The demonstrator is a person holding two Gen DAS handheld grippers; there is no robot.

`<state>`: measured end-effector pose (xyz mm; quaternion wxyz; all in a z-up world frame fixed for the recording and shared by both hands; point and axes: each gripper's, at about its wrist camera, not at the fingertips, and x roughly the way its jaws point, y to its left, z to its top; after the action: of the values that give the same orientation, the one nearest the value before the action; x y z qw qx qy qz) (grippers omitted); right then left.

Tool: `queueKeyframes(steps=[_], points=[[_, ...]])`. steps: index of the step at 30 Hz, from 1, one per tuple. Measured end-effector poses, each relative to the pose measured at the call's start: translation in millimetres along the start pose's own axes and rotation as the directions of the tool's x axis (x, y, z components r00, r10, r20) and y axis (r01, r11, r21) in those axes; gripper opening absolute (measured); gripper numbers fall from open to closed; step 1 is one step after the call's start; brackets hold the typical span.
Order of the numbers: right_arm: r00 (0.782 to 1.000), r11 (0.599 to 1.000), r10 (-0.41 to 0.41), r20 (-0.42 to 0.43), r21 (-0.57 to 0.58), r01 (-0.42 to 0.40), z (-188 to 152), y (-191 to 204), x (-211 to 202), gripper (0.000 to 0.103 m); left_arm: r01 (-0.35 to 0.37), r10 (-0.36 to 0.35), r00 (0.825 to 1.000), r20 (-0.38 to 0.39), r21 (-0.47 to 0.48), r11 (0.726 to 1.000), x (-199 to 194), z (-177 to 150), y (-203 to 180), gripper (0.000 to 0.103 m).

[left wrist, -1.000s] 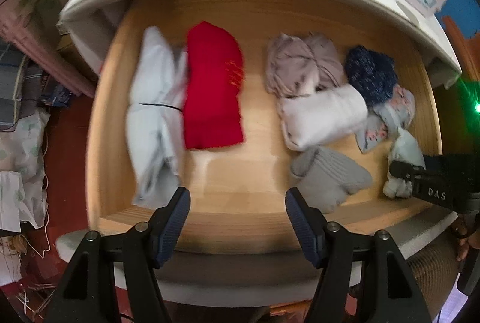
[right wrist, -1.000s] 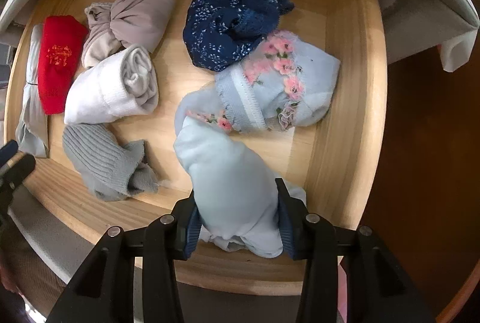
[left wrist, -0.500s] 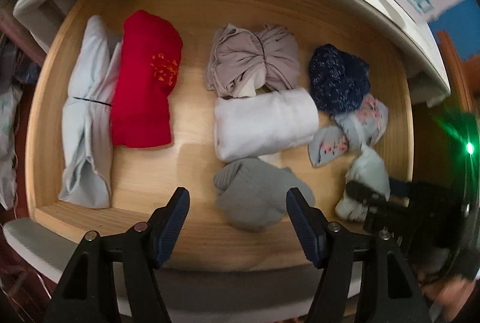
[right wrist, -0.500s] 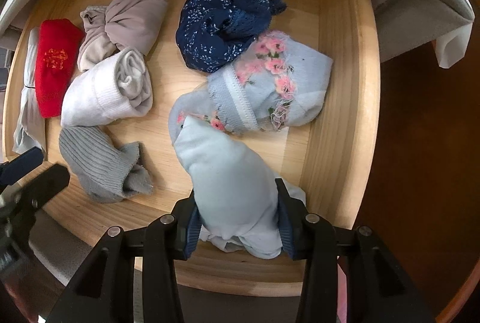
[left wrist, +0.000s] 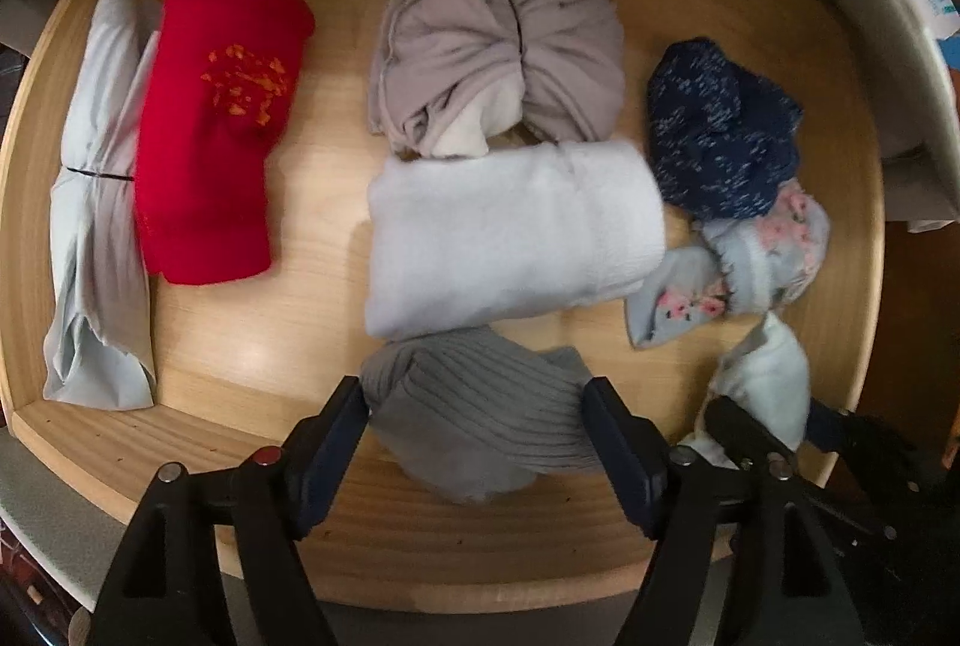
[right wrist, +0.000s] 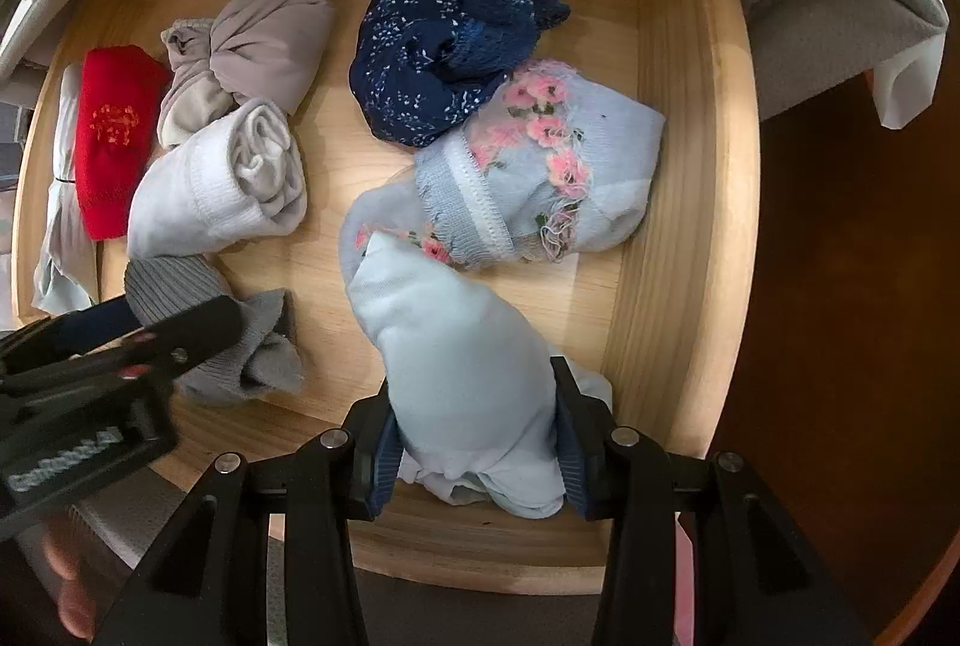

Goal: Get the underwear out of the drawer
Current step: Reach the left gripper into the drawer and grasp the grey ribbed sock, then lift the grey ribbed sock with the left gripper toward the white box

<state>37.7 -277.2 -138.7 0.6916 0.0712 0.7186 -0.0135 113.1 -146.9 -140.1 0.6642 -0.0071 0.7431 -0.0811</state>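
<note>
Both grippers point straight down. The left gripper (left wrist: 474, 436) has just been opening its jaws, which straddle a bundle without clearly pressing it. The right gripper (right wrist: 474, 436) is clamped on cloth.

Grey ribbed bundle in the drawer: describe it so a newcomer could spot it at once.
Start at the open wooden drawer and go to its front edge, near the middle. The grey ribbed bundle lies there just in front of the white roll, with the left tongs straddling it, their jaws having just been opening. It is the only piece with fine knitted ridges; its neighbours are smooth or printed.
</note>
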Motion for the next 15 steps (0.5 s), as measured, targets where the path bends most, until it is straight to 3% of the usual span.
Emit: queueKeyframes(steps=[7, 11, 15], points=[[1.0, 1.0, 0.01, 0.0, 0.007, -0.01, 0, -1, -1, 0.041, -0.002, -0.004, 0.994, -0.113, -0.058, 0.998, 20, 9, 8, 0.076], [1.0, 1.0, 0.016, 0.001, 0.011, -0.016, -1, -1, -1, 0.041, 0.005, -0.012, 0.992, -0.128, -0.056, 0.998, 26, 11, 14, 0.075], [1.0, 1.0, 0.018, 0.0, 0.012, -0.018, 0, -2, -1, 0.041, 0.011, -0.012, 0.993, -0.115, -0.016, 1.0, 26, 11, 14, 0.063]])
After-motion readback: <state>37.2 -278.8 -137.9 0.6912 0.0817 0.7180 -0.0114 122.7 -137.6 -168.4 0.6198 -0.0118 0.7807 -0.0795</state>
